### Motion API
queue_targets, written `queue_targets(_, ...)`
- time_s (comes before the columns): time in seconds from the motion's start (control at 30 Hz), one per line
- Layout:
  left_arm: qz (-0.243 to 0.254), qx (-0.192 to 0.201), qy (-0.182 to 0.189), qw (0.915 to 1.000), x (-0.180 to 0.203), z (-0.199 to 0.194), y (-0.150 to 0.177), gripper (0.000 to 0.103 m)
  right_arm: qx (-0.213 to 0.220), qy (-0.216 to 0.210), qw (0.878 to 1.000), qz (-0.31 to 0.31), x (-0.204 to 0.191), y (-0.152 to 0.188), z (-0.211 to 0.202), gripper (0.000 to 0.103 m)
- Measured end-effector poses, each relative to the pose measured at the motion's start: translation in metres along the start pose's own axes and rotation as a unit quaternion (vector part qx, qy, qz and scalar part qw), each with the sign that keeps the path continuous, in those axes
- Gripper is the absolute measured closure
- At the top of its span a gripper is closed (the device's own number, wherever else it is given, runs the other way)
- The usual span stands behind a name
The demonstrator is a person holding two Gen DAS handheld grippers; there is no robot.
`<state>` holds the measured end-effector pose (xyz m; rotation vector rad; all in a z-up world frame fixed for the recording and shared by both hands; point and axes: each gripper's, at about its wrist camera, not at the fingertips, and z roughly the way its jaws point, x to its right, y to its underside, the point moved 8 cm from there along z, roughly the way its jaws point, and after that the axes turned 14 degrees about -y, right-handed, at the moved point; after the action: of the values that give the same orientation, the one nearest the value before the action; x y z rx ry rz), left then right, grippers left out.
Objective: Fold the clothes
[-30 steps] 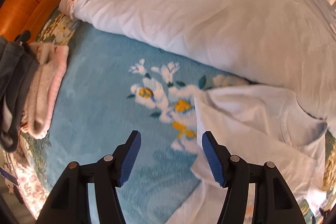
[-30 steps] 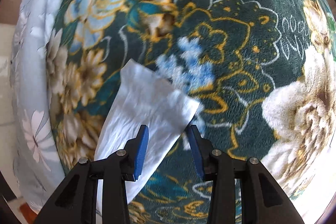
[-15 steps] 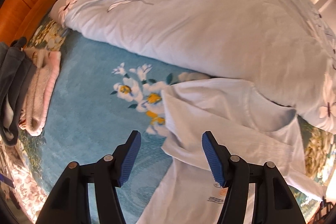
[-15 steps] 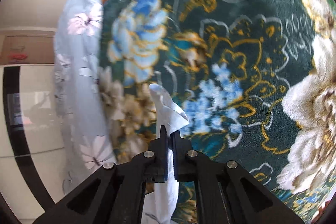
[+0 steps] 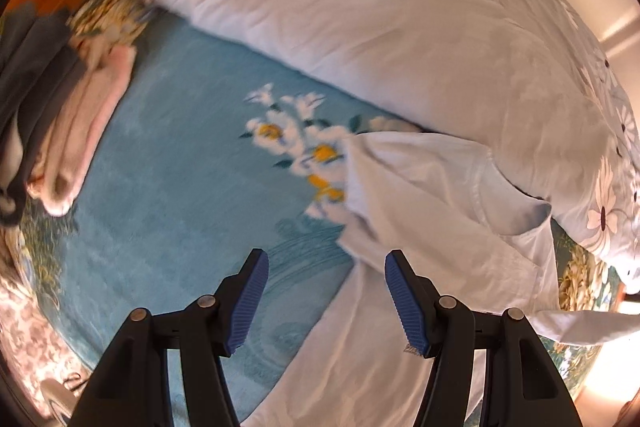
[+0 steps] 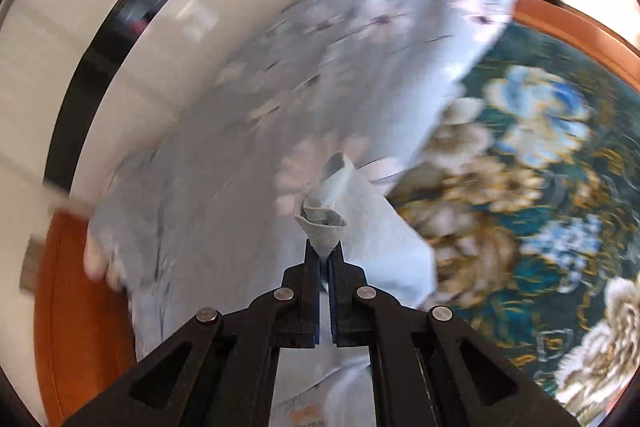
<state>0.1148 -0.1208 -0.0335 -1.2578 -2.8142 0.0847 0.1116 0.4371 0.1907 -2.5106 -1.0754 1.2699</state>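
Our right tongs (image 6: 325,259) pinch bunched corner of pale-blue cotton shirt (image 5: 432,227), rest lying on bed's teal floral blanket (image 5: 168,195). Left tongs (image 5: 326,301) spread, empty. Risk: thin pinch slips under pull, fold collapses.

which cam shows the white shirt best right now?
Left wrist: the white shirt lies spread on the blanket with collar and sleeve visible. Right wrist shows only a bunched bit pinched in the right gripper, blurred.
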Motion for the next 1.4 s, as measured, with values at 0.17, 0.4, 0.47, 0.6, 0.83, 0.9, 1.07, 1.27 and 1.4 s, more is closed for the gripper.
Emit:
queue_targets(0.17,-0.028,-0.011,0.011,0.9995,-0.032,0.008,0.001,0.038,-0.102,-0.062,0.993,-0.021,-0.083,0.065,0.091,0.100)
queue_targets(0.4,-0.062,-0.033,0.029,0.9971,-0.059,0.026,-0.005,0.038,-0.240,-0.086,0.966,-0.032,-0.150,0.182,0.207,0.100)
queue_targets(0.47,-0.064,-0.039,0.031,0.9967,-0.062,0.031,-0.006,0.038,-0.276,-0.074,0.958,-0.039,-0.155,0.216,0.232,0.100)
queue_targets(0.6,-0.059,-0.050,0.031,0.9965,-0.064,0.040,-0.009,0.038,-0.339,-0.050,0.939,-0.037,-0.153,0.279,0.274,0.100)
queue_targets(0.83,-0.055,-0.069,0.039,0.9953,-0.056,0.055,-0.013,0.038,-0.401,-0.023,0.914,-0.053,-0.144,0.343,0.312,0.096)
queue_targets(0.9,-0.053,-0.072,0.044,0.9950,-0.051,0.057,-0.013,0.038,-0.418,-0.026,0.906,-0.062,-0.141,0.355,0.314,0.094)
queue_targets(1.07,0.036,-0.080,0.069,0.9937,-0.030,0.062,-0.009,0.038,-0.444,-0.053,0.891,-0.078,-0.139,0.355,0.305,0.070)
queue_targets(1.27,0.074,-0.098,0.100,0.9874,0.012,0.070,-0.001,0.038,-0.360,-0.013,0.932,-0.036,-0.074,0.270,0.262,0.066)
queue_targets(1.4,0.134,-0.101,0.094,0.9814,0.042,0.077,0.012,0.038,-0.284,0.064,0.956,0.032,0.006,0.210,0.230,0.066)
